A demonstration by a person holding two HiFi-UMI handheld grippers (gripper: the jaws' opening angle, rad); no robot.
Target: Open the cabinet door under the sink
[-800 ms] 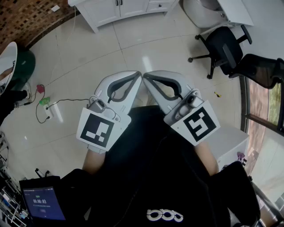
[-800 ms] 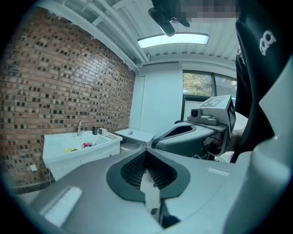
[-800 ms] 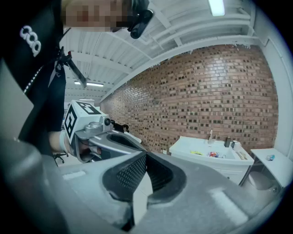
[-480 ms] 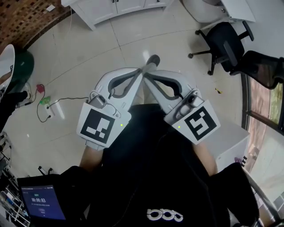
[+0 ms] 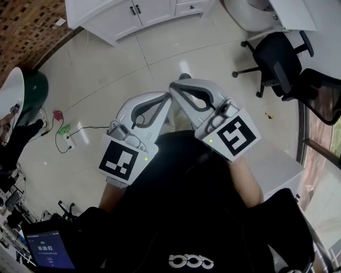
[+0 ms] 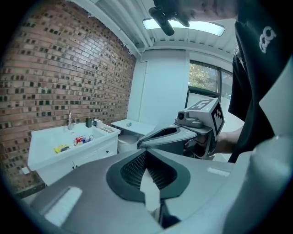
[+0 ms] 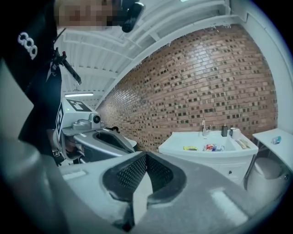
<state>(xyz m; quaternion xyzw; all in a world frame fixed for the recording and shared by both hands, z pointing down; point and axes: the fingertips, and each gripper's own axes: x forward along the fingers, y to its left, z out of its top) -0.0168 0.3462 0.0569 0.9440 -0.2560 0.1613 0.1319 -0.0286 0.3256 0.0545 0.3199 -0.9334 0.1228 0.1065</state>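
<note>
The white cabinet (image 5: 133, 13) under the sink stands far off at the top of the head view, its doors closed and two dark handles side by side. In the left gripper view the sink (image 6: 68, 139) tops it against the brick wall. The right gripper view shows the same sink (image 7: 208, 146) with a tap and small items. Both grippers hang close to the person's chest, far from the cabinet. My left gripper (image 5: 169, 97) and right gripper (image 5: 172, 85) are shut with nothing in them, tips nearly touching each other.
Two black office chairs (image 5: 277, 53) stand at the right, beside a low white box (image 5: 277, 170). A power strip with cable (image 5: 69, 136) lies on the tiled floor at the left, near a green object (image 5: 32, 85). A tablet (image 5: 48, 250) sits at the bottom left.
The view has moved towards the cabinet, so more of its doors shows at the top. Both grippers stay shut; the right one has risen slightly.
</note>
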